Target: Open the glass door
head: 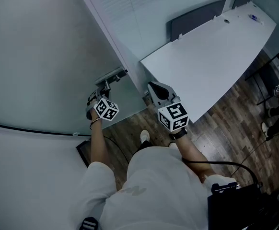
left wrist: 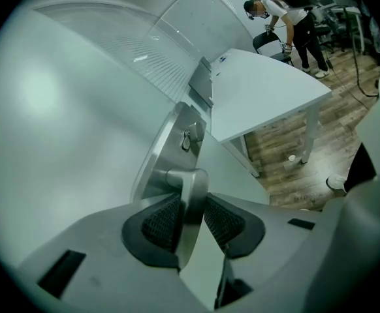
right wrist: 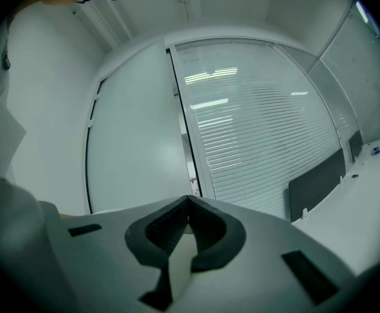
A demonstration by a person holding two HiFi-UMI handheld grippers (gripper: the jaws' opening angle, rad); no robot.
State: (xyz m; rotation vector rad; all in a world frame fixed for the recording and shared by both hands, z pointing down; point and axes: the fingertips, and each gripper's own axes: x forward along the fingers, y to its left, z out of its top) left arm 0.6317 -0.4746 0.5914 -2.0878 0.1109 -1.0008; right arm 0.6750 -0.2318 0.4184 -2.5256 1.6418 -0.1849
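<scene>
On the door [head: 34,56], frosted glass and probably heavy, the left gripper [left wrist: 191,204] clamps the handle [left wrist: 185,178]. It is a stiff, slick metal lever, best held near its free end. The right gripper [right wrist: 189,204] is closed on nothing, apart from the door.

Left hand-held gripper [left wrist: 191,204], angled downward, clamps the door handle [left wrist: 187,180]; right hand-held gripper [right wrist: 189,204], held level, jaws together.
</scene>
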